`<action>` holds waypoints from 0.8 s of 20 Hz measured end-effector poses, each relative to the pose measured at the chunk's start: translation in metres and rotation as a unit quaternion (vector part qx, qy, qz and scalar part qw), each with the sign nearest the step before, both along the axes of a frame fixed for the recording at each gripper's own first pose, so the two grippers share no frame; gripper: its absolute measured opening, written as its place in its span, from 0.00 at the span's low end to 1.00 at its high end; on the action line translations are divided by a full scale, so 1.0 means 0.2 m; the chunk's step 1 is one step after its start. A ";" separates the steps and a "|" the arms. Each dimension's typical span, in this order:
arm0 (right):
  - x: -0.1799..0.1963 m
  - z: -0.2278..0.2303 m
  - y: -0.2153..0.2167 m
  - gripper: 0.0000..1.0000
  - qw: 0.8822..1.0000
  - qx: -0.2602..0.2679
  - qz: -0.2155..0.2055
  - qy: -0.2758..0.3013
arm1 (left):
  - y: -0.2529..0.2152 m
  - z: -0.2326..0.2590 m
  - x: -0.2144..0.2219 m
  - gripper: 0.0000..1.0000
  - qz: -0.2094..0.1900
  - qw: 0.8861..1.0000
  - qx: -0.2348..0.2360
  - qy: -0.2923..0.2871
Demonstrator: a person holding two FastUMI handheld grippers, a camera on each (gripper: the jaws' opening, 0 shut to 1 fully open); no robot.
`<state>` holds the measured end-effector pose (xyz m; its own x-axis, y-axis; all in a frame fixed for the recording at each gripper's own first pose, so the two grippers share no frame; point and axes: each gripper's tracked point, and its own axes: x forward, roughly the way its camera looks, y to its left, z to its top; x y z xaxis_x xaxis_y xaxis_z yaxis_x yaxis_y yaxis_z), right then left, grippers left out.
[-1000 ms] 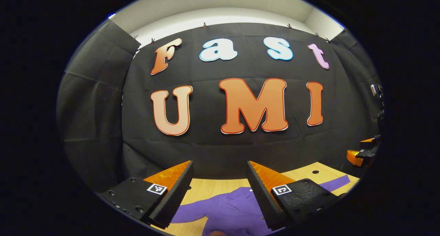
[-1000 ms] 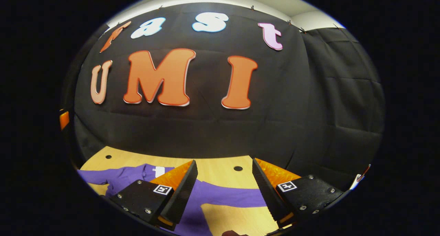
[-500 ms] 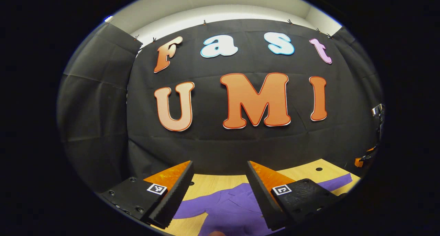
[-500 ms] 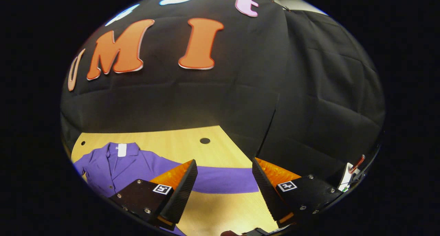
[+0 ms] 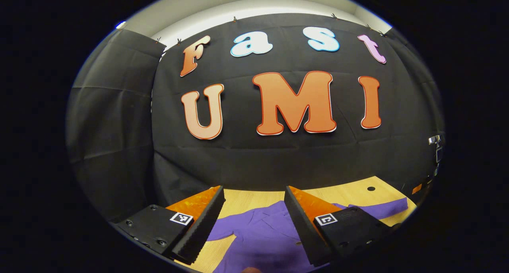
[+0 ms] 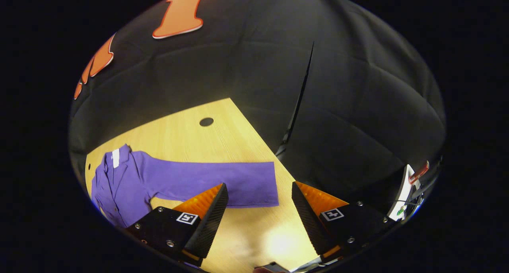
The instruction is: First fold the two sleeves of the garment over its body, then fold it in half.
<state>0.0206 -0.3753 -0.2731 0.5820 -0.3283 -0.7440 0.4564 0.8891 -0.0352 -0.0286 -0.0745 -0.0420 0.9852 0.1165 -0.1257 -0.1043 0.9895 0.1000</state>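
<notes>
While the wooden table [image 6: 187, 140] carries the purple garment [image 6: 131, 181] spread flat with one sleeve [image 6: 222, 183] stretched toward its right edge, the right gripper [image 6: 258, 217] hangs above the cuff and the left gripper [image 5: 252, 221] above the body, both wide open and empty.

No legible text, brand or number appeared apart from the wall lettering. A white neck label [image 6: 115, 158] on the purple garment [image 6: 167, 179] was too small to read. Each gripper finger [image 5: 181, 218] bore 1 square black-and-white coded marker [image 6: 187, 217], carrying no readable characters.
</notes>
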 end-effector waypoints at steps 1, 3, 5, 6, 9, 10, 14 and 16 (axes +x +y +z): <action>0.01 -0.06 -0.01 0.97 1.000 0.012 0.003 0.018 | -0.02 -0.01 -0.01 0.95 0.002 1.000 0.001 0.003; 0.01 -0.16 -0.05 0.97 0.998 0.041 -0.001 0.047 | -0.06 -0.04 -0.03 0.95 0.006 1.000 0.003 0.010; 0.05 -0.24 -0.07 0.96 0.995 0.076 -0.006 0.062 | -0.09 -0.05 -0.05 0.94 0.010 1.000 0.007 0.015; 0.07 -0.27 -0.08 0.96 0.994 0.090 -0.003 0.067 | -0.10 -0.06 -0.05 0.94 0.012 1.000 0.011 0.018; 0.14 -0.36 -0.11 0.97 0.987 0.136 -0.002 0.092 | -0.14 -0.09 -0.07 0.97 0.013 0.999 0.017 0.032; 0.18 -0.38 -0.11 0.96 0.984 0.148 -0.004 0.099 | -0.15 -0.08 -0.06 0.96 0.012 0.999 0.018 0.033; 0.22 -0.45 -0.19 0.96 0.978 0.161 -0.008 0.134 | -0.19 -0.07 -0.07 0.96 0.009 0.999 0.030 0.039; 0.24 -0.49 -0.20 0.95 0.975 0.162 -0.003 0.151 | -0.20 -0.08 -0.09 0.96 0.010 0.998 0.033 0.044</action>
